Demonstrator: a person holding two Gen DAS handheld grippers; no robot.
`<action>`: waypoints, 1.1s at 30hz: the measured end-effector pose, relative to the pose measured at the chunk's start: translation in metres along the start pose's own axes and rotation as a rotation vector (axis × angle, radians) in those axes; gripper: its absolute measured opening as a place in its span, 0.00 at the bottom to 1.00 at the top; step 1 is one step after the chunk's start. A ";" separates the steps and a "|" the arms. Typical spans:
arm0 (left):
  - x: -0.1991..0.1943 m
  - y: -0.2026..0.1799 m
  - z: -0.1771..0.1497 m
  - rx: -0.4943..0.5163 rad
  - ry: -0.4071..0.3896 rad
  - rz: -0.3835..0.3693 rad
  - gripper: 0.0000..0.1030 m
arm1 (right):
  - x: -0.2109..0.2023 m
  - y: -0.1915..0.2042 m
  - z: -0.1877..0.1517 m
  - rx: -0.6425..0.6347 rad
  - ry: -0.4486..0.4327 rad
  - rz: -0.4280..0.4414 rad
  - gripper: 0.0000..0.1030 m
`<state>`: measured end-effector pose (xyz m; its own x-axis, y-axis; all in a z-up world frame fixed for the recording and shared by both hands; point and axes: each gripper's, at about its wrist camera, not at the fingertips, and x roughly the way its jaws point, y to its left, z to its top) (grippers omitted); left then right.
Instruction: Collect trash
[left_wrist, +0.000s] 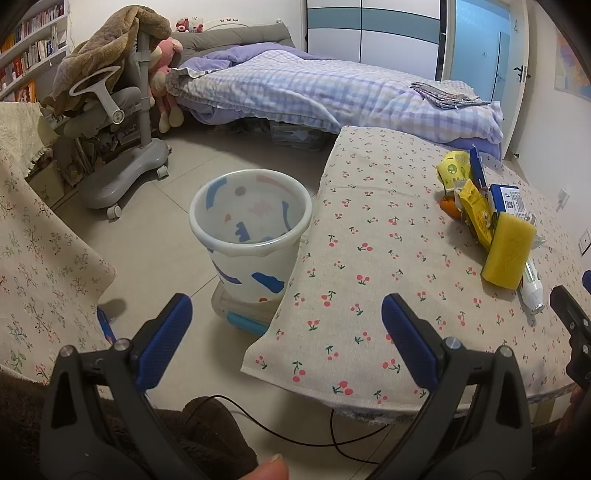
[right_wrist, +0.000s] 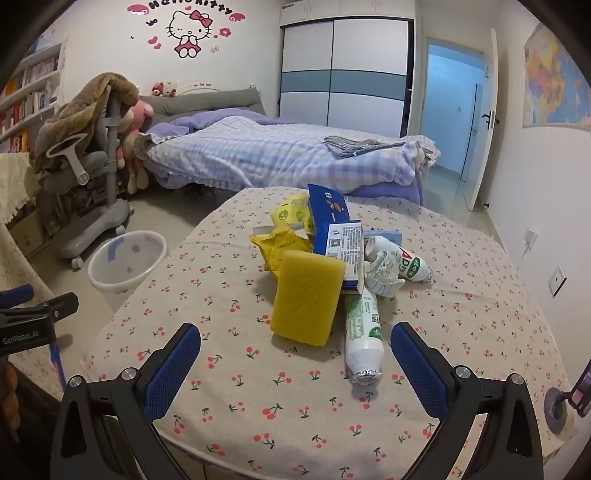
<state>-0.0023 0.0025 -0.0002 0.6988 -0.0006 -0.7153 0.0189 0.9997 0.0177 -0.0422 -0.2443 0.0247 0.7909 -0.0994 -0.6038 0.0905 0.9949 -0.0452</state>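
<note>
Your right gripper (right_wrist: 295, 354) has its jaws spread wide with nothing between them, hovering over the near part of the cherry-print table (right_wrist: 258, 406). Just past it sits the trash pile: a yellow sponge (right_wrist: 306, 297) leaning up front, a white bottle (right_wrist: 362, 332) lying to its right, then a blue box (right_wrist: 341, 242), yellow wrappers (right_wrist: 280, 243) and crumpled paper (right_wrist: 382, 271) behind. Your left gripper (left_wrist: 286, 325) is wide apart too, empty, out over the floor. The patterned bin (left_wrist: 251, 229) stands on the floor right against the table's left edge.
</note>
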 end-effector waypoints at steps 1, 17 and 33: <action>-0.001 0.000 0.000 0.000 -0.002 0.001 0.99 | 0.000 0.000 0.000 -0.001 0.000 -0.001 1.00; -0.002 0.001 0.000 -0.003 -0.001 0.000 0.99 | 0.000 0.003 0.000 0.004 -0.007 0.008 1.00; -0.001 0.003 0.000 0.004 0.004 0.005 0.99 | 0.000 0.003 0.000 0.005 -0.006 0.008 1.00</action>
<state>-0.0028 0.0051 0.0009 0.6958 0.0047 -0.7182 0.0186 0.9995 0.0245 -0.0422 -0.2409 0.0250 0.7956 -0.0911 -0.5989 0.0871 0.9956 -0.0358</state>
